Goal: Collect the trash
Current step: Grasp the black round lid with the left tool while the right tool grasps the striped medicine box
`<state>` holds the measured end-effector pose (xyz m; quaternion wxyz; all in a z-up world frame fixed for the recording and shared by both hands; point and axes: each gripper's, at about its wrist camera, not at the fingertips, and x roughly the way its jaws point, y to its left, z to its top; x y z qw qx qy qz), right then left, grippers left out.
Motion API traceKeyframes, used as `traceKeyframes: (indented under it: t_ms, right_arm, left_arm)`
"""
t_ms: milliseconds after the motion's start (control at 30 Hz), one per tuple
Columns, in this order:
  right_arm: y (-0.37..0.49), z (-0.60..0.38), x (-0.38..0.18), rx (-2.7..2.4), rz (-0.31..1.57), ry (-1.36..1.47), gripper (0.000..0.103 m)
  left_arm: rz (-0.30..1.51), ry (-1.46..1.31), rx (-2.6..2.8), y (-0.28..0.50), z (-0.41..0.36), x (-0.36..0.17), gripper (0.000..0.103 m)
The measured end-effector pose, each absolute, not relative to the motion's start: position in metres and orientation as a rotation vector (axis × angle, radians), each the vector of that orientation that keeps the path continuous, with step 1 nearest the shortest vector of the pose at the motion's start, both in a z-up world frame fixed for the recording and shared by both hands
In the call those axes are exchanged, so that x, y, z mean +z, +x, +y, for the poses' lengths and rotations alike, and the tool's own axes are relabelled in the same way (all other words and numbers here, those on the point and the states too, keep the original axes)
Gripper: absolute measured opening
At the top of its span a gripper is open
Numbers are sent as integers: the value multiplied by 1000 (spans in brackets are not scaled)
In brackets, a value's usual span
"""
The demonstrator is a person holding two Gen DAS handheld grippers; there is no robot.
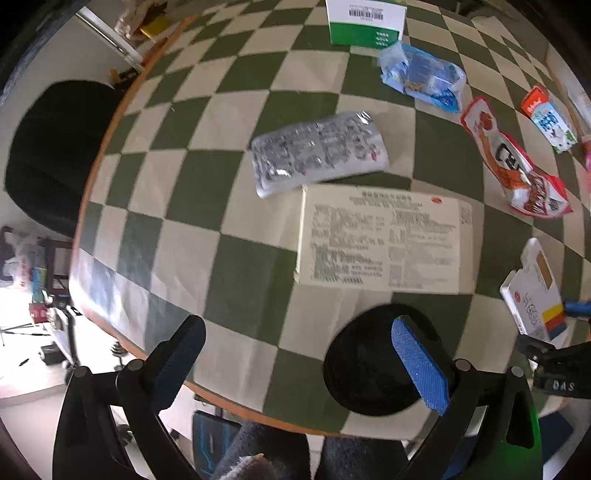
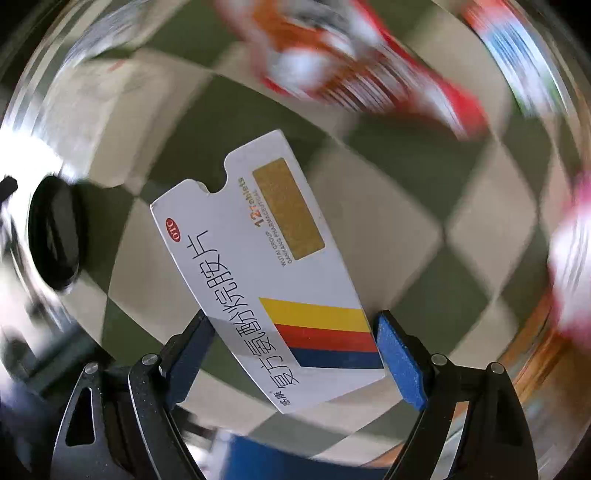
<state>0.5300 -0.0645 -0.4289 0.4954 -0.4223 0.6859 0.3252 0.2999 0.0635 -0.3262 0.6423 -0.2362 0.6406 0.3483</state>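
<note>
My right gripper is shut on a white medicine box with yellow, red and blue stripes; both pads press its long edges, and it stays sharp against the blurred background. In the left wrist view that box hangs at the right edge in the right gripper. My left gripper stands open and empty over the table's near edge. A black round container sits under its right finger. On the checkered cloth lie a silver foil packet, a flat cream box, a blue wrapper and a red snack bag.
A green and white box stands at the far side, and a small red and blue carton lies far right. A black chair stands left of the round table's wooden rim. A person's knees show below.
</note>
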Motion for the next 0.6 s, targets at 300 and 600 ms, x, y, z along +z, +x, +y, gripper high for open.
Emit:
traceKeyframes:
  t_ms: [300, 600]
  right_arm:
    - [552, -130, -422, 535, 1811, -474, 101]
    - [526, -113, -401, 619, 1642, -618, 101]
  left_arm:
    - [1561, -689, 562, 319, 34, -364, 103]
    - [1617, -666, 574, 331, 25, -394, 100]
